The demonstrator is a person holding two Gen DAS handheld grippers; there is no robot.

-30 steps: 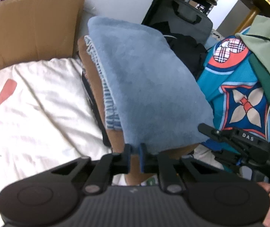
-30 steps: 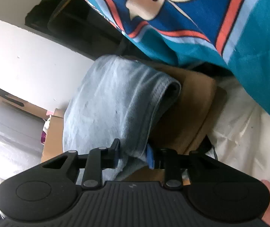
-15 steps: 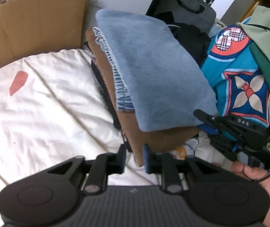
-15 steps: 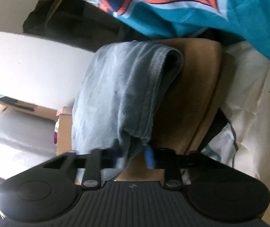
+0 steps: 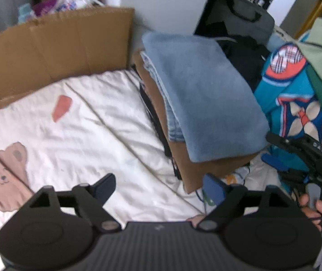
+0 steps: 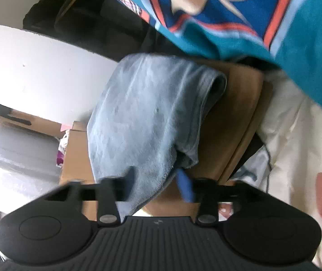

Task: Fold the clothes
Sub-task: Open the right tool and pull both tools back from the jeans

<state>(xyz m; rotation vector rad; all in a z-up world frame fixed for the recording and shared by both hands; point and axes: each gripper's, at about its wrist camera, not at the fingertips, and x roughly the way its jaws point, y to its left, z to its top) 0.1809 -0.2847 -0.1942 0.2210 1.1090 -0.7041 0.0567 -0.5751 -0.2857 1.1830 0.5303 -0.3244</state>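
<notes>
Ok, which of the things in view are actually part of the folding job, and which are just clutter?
Part of the job:
- folded blue garment, top of the stack
- brown garment beneath it
- teal patterned garment, not folded
- left gripper, open
- right gripper, open around the blue garment's edge

Lying about:
- cardboard box
- white bedsheet
- dark bag

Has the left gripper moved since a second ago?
Yes. The left gripper has opened and backed away from the folded blue garment toward the white sheet.
</notes>
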